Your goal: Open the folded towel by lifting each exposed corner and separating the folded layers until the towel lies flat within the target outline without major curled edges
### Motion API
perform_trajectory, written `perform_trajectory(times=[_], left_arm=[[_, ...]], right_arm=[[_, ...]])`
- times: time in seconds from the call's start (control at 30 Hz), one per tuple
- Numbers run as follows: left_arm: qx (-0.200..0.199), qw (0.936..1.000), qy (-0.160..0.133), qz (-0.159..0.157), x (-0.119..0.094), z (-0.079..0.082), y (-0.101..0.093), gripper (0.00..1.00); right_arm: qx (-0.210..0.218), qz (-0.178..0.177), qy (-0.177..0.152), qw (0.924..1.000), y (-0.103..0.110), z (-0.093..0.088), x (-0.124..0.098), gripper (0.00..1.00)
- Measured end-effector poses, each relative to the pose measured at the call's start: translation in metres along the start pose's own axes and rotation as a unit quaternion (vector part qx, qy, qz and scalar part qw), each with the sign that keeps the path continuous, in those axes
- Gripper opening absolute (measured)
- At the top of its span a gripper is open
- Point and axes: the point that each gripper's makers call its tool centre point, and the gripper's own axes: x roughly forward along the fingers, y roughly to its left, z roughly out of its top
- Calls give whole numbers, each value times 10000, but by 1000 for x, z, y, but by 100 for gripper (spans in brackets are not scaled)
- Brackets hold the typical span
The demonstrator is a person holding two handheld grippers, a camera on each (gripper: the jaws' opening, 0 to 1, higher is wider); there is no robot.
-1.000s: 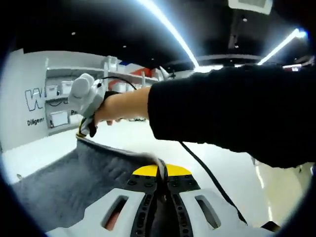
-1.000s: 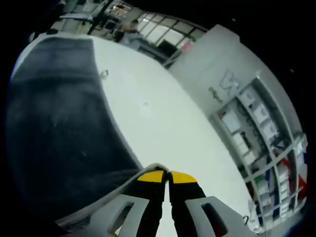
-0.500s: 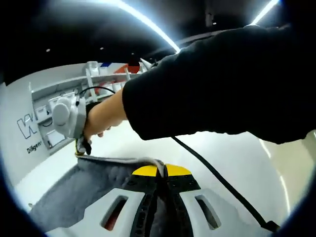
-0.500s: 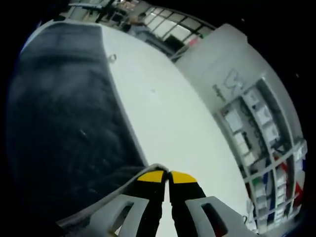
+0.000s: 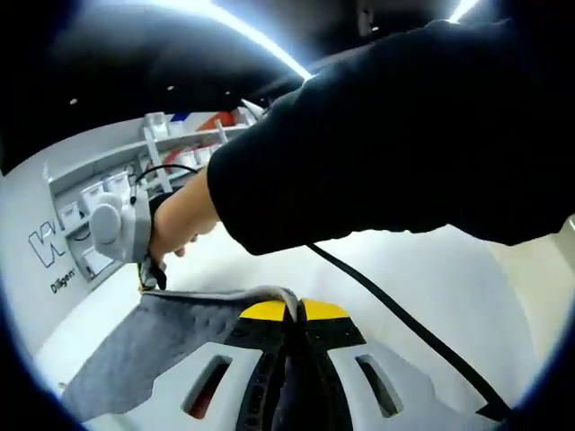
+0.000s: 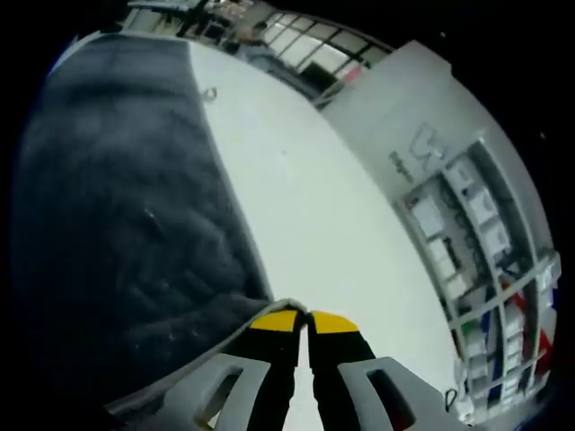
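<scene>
In the left gripper view, the left tongs [image 5: 295,314] rise from the bottom centre, yellow tips pressed together on the edge of the grey towel [image 5: 153,346]. The towel spreads from there toward the lower left and runs up to the right tongs [image 5: 148,274] at middle left, which pinch its far corner. A bare hand [image 5: 180,220] and a black sleeve [image 5: 404,144] reach in from the right, and a black cable [image 5: 404,328] trails to the lower right over the white surface [image 5: 431,269]. On the wall at left, partial letters read "W" and "Diligen"; the rest is cut off.

In the right gripper view, the right tongs [image 6: 305,323] are closed on the towel's [image 6: 117,224] pale edge; the dark cloth covers the left half, lying over the white surface [image 6: 314,206]. Shelves with boxes [image 6: 467,269] stand at right; the wall lettering is too blurred to read.
</scene>
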Motion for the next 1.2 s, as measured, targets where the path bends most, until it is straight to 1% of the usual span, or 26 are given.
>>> perform_trajectory(times=[0.2,0.37,0.4,0.43,0.47,0.5,0.53,0.57,0.6,0.67,0.73,0.8,0.87,0.9,0.93,0.97,1.0,1.03,1.07,1.1,1.13,1.17,1.2], left_arm=[[53,9999,31,-92,3,-1,-5,4],[86,9997,76,-222,6,-4,-13,10],[84,9995,101,-273,7,-5,-16,13],[114,9993,140,-316,7,-6,-19,16],[161,9993,157,-300,7,-7,-20,16],[204,9992,148,-302,6,-5,-23,16],[199,9991,144,-334,5,-4,-24,16],[83,9989,152,-433,5,-4,-28,17],[-11,9988,162,-471,5,-4,-29,18],[-30,9988,160,-468,5,-3,-28,20],[-63,9986,155,-494,4,-3,-29,20],[-264,9974,142,-661,4,-2,-34,20],[-699,9939,223,-827,3,-1,-36,24],[-807,9929,210,-844,2,0,-35,26],[-933,9917,149,-878,1,4,-34,28],[-1067,9901,136,-900,-1,7,-33,30],[-1139,9893,143,-897,-4,8,-30,32],[-1191,9889,136,-877,-6,9,-26,33],[-1249,9882,89,-882,-9,11,-24,33],[-1361,9864,18,-925,-12,15,-23,35],[-1524,9834,-29,-986,-15,17,-24,36],[-1628,9813,-28,-1024,-19,17,-24,38],[-1651,9807,-11,-1045,-23,15,-22,38]], right_arm=[[45,-52,66,10000,-5,-10,-1,1],[122,-176,26,9998,-14,-11,-4,12],[118,-172,34,9998,-15,-12,-4,13],[105,-95,141,9998,-14,-18,-4,13],[149,-21,283,9995,-12,-25,-5,14],[135,-43,295,9995,-13,-28,-4,17],[55,-126,511,9986,-17,-37,-7,19],[1,-254,663,9975,-22,-45,-8,19],[42,-296,697,9971,-25,-49,-9,19],[131,-297,682,9971,-26,-51,-13,23],[246,-402,693,9965,-32,-54,-19,30],[368,-535,741,9951,-40,-57,-24,37],[479,-688,752,9936,-48,-59,-30,46],[513,-707,786,9931,-51,-61,-33,51],[625,-724,837,9919,-53,-64,-37,58],[1029,-680,694,9899,-53,-66,-40,70],[1312,-759,497,9872,-59,-65,-44,78],[1514,-872,395,9838,-65,-69,-50,82],[1609,-971,418,9813,-69,-73,-54,83],[1821,-1051,471,9765,-72,-82,-59,82],[1922,-1061,514,9743,-72,-87,-61,82],[1923,-1019,548,9745,-70,-90,-63,83],[1897,-993,540,9753,-68,-92,-66,85]])
